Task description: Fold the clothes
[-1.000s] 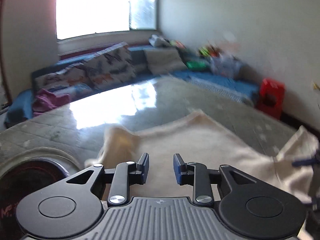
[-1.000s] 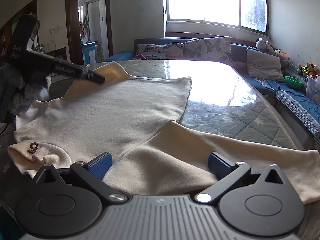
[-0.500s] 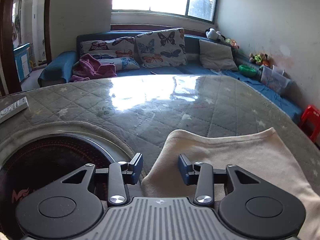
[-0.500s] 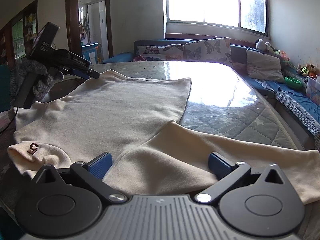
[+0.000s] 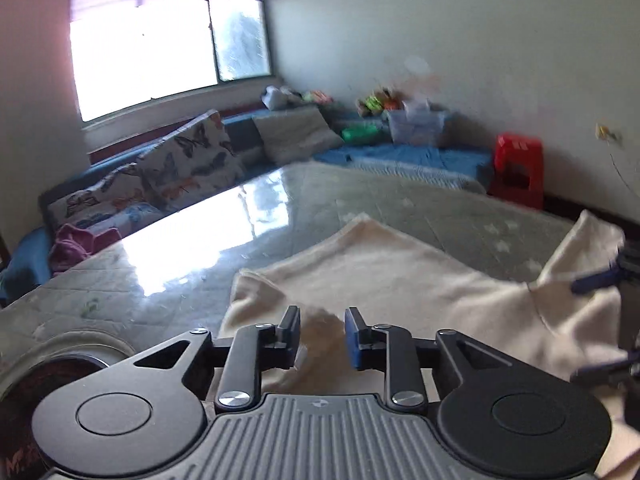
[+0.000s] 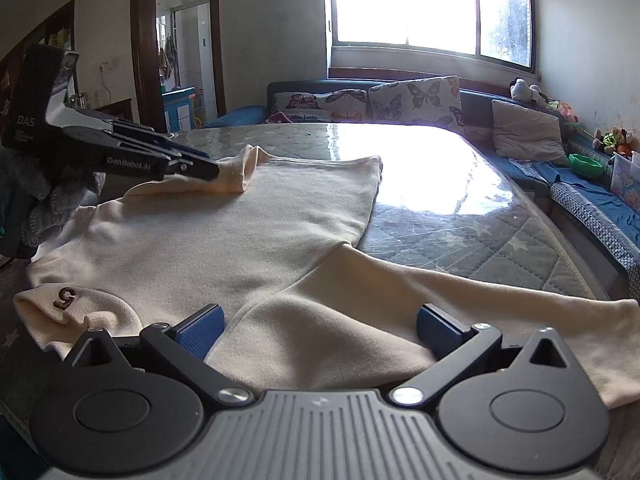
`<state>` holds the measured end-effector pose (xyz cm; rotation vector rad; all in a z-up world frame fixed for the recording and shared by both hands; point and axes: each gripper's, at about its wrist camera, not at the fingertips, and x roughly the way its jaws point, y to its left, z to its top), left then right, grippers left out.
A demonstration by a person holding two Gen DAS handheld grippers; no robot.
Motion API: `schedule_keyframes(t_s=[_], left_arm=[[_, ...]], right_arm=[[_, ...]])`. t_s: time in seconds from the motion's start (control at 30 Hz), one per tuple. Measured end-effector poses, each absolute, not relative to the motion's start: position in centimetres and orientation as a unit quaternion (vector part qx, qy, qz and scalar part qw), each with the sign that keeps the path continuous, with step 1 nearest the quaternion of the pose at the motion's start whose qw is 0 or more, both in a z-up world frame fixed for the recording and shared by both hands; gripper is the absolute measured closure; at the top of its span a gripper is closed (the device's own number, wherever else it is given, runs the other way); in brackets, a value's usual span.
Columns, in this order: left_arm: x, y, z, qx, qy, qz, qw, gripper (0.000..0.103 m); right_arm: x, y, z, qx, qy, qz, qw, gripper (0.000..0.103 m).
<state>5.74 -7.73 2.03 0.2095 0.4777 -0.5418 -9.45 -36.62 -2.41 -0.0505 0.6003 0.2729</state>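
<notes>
A cream long-sleeved top (image 6: 240, 232) lies spread on the glass-covered table (image 6: 460, 200). Its collar with a small brown mark (image 6: 66, 296) is near my right gripper's left finger. One sleeve (image 6: 500, 300) runs right across the front. My right gripper (image 6: 318, 326) is wide open and rests over the sleeve's shoulder. My left gripper (image 5: 322, 338), also seen in the right wrist view (image 6: 200, 168), has its jaws partly apart, with a fold of the top's left sleeve (image 5: 316, 320) between them. That sleeve (image 6: 236, 172) is bunched over the body of the top.
A blue sofa with butterfly cushions (image 6: 400, 98) stands behind the table under the window. A red stool (image 5: 518, 168) is by the right wall. A round dark inset (image 5: 52, 372) sits in the table at the left. A doorway (image 6: 188, 48) is at the back left.
My left gripper has swung from the bare table edge back over the top, and the left sleeve is now bunched up on the body. My right gripper has not moved.
</notes>
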Motion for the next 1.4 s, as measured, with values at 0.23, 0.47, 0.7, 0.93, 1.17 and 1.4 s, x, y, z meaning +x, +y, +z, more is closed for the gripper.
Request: schedule_keyframes(t_s=[0.23,0.47,0.7,0.93,1.17,1.4], left_arm=[[6.8,-7.8,1.2,0.125,0.255,-0.273,0.919,0.054],[8.2,-9.7,-0.6,0.174,0.277,-0.274,0.904,0.095],[12.7,-4.9,1.1,0.133,0.252,-0.120,0.951,0.096],[16.3,-0.4,-0.7,0.085,0.314,-0.055,0.944,0.096],[14.3,1.9,0.3,0.039,0.328,-0.073,0.941,0.088],[14.8,-0.7,0.3,0.050,0.319,-0.100,0.941,0.056]], right_arm=[[-9.5,-36.6,-2.4,-0.024,0.293,0.134,0.946,0.000],[-9.5,-36.6,-2.4,-0.024,0.293,0.134,0.946,0.000],[-9.5,-36.6,-2.5,-0.024,0.292,0.134,0.947,0.000],[-9.4,-36.6,-2.5,-0.024,0.292,0.133,0.947,0.000],[-9.2,-36.6,-2.4,-0.028,0.297,0.134,0.945,0.000],[-8.9,-36.5,-2.4,-0.030,0.301,0.134,0.944,0.000]])
